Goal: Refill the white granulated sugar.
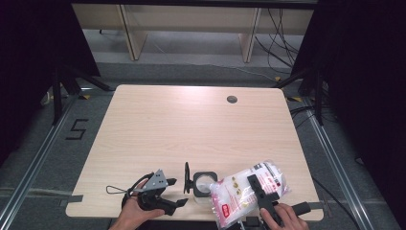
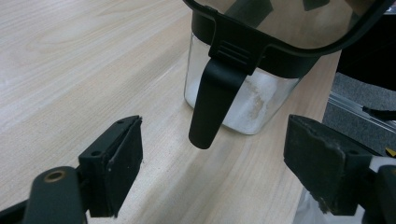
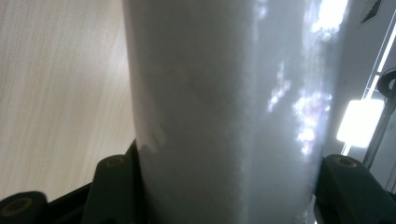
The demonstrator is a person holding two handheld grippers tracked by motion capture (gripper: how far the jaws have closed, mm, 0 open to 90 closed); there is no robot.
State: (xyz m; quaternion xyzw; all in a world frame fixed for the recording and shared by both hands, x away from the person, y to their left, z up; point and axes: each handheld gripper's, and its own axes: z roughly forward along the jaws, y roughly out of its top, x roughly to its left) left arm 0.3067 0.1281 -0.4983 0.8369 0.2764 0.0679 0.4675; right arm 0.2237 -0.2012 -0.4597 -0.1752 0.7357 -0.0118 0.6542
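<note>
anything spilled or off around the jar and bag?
No spill visible. The jar sits upright near the table's front edge, lid swung open, white powder inside. The right gripper clamps the bag, tilted beside the jar. The left gripper is open, empty.

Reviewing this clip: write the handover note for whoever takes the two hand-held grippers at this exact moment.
Left hand-held gripper: open, empty, low at the table's near edge, aimed at the jar.
Right hand-held gripper: shut on the bag of white powder, holding it tilted beside the jar.
Jar: clear, black rim, lid flipped open, standing on the table between the grippers; some white powder is already inside.
Left: probably pour from the bag into the jar, then close the lid.
</note>
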